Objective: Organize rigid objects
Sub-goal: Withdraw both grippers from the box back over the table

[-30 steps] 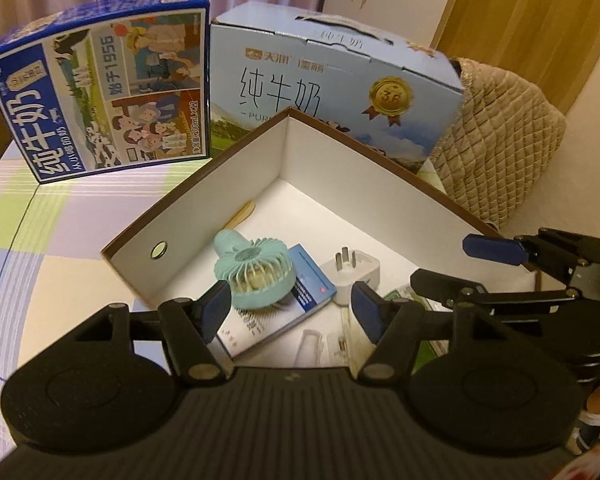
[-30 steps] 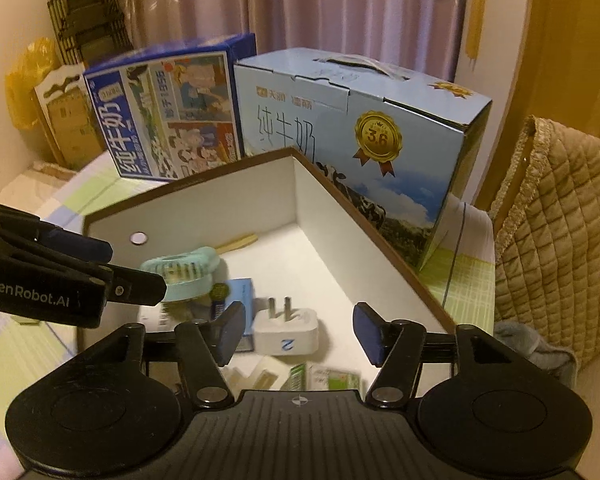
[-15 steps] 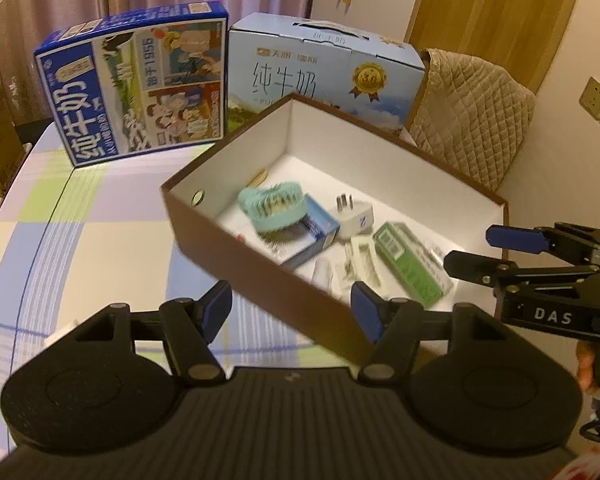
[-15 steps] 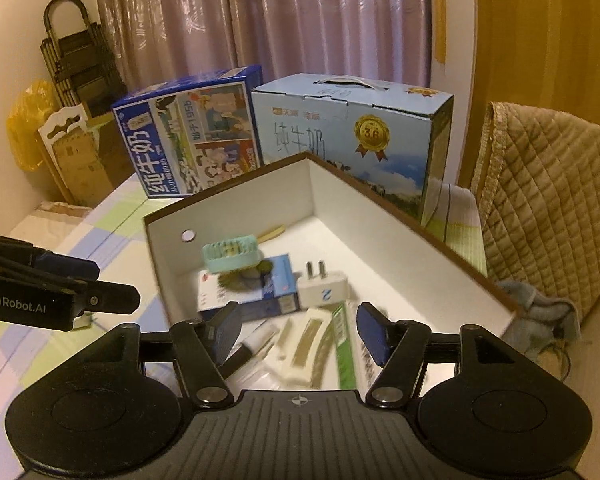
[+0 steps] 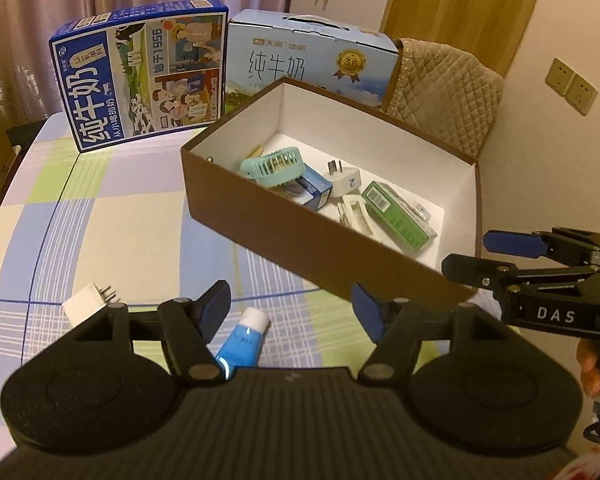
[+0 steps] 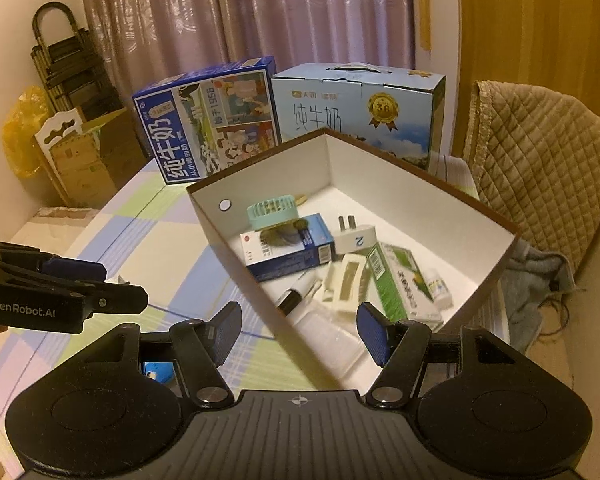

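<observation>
Fingers point(image 5: 216, 300) parted, left gripper point(image 5: 292, 304) tilted down.

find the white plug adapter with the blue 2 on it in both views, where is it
Left wrist view: white plug adapter right of centre, in the brown box, right of the mint fan.
Right wrist view: the adapter sits near centre, again right of the fan.
Shared landmark: the mint fan lying on the blue carton.

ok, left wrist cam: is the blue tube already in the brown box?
No, the blue tube lies on the checked tablecloth outside the brown box, just ahead of the left tongs.
</observation>
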A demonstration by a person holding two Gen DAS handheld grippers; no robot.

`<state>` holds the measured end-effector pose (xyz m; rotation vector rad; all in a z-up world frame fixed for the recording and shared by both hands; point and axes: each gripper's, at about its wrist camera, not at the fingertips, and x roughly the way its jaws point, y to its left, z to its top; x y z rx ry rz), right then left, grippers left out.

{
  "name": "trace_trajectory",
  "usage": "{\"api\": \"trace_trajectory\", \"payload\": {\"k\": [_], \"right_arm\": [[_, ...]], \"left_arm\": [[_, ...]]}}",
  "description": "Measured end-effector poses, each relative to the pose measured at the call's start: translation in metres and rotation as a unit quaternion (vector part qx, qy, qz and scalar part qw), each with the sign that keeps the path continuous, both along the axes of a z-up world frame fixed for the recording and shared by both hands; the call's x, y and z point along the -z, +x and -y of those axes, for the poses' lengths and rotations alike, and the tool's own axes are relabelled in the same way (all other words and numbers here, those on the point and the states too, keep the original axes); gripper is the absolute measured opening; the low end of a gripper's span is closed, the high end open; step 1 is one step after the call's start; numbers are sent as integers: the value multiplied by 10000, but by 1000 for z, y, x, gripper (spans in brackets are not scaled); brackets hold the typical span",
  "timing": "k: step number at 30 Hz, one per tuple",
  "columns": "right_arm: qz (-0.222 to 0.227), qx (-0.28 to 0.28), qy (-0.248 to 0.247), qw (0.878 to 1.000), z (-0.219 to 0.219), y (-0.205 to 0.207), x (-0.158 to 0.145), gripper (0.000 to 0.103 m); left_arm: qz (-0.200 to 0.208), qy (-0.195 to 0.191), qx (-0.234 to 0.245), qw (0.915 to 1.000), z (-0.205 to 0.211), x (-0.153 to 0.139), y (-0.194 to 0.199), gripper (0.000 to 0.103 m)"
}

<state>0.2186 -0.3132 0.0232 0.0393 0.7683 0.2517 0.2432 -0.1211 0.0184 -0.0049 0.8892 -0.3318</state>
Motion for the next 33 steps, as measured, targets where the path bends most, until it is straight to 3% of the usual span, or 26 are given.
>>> {"api": "trace_trajectory", "payload": {"k": [8, 20, 33], "right_arm": [[-240, 257, 130, 9993, -30, -25, 6, 61], [-634, 145, 207, 9977, -86, -45, 26, 61], [-1087, 134, 266, 9936, -131, -46, 53, 61]], "left_arm": [[-136, -58, 58, 9999, -41, 8, -25, 64], [-403, -97, -110, 9991, -93, 27, -50, 64], [-701, -5, -302, 9971, -135, 52, -57, 63]]}}
